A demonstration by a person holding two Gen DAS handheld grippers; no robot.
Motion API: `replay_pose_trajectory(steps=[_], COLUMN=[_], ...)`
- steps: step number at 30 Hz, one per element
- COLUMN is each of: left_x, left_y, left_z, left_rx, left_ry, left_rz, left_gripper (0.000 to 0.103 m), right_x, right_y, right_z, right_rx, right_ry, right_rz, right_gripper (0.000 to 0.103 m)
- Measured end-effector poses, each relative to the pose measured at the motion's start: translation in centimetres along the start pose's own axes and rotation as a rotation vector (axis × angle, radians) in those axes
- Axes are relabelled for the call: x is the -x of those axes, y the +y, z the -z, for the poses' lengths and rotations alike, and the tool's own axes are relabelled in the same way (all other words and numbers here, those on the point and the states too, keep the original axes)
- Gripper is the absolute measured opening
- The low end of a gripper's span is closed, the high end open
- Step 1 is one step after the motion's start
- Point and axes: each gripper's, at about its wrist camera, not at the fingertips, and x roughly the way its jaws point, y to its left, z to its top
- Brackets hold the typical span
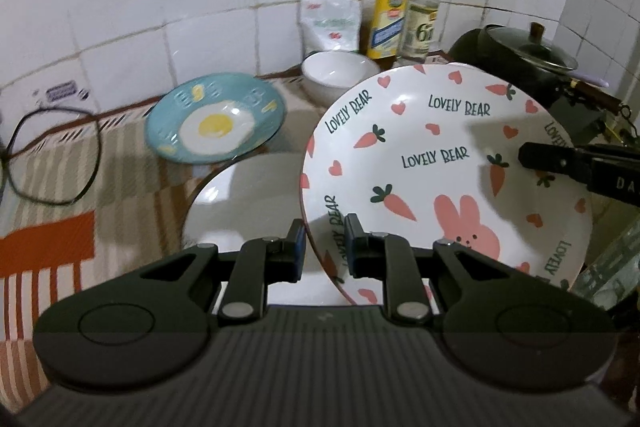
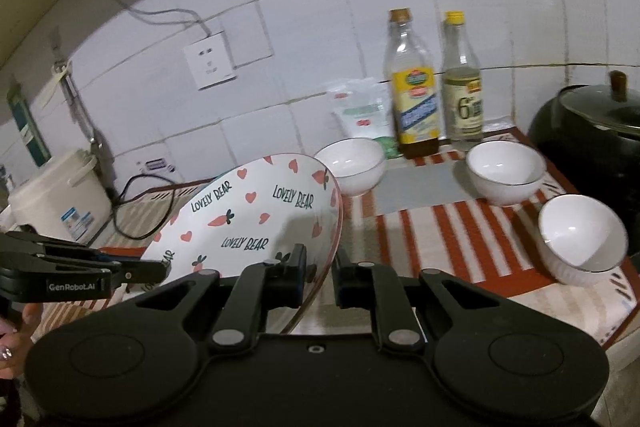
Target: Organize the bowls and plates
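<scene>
Three plates are counted in the left wrist view: the bear plate (image 1: pixel 432 163), a blue egg plate (image 1: pixel 216 123) at ten o'clock of it, and a plain white plate (image 1: pixel 240 203) lying on the table (image 1: pixel 52 227) beneath its left edge. Three white bowls are counted in the right wrist view: one (image 2: pixel 352 163) at twelve o'clock, one (image 2: pixel 506 171) at one o'clock, one (image 2: pixel 578 239) tipped at three o'clock. Two bottles are seen against the tiled wall, an oil bottle (image 2: pixel 414 95) and a clear bottle (image 2: pixel 464 87), with a white bag (image 2: pixel 360 111) just beside them. A black pot (image 2: pixel 592 143) is set at the far right, a white pail (image 2: pixel 60 203) at nine o'clock.

The bear plate is held tilted above the table, printed with hearts, carrots, a pink rabbit and "LOVELY BEAR". The left tongs (image 1: pixel 324 251) are clenched on its near rim, the right tongs (image 2: pixel 320 275) on the opposite rim
</scene>
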Motion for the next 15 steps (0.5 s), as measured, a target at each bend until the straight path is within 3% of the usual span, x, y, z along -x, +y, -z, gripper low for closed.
replay_pose_trajectory(steps=[15], left_x=[-3.9], left_y=[5.7], left_z=[3.0], left_rx=[0.099], left_ry=[0.07], left_rz=[-0.051], left_gripper=[0.018], right_x=[-6.5], right_y=[2.2], right_z=[1.7], right_rx=[0.001], right_ry=[0.083], right_rz=[-0.079], right_gripper=[0.017])
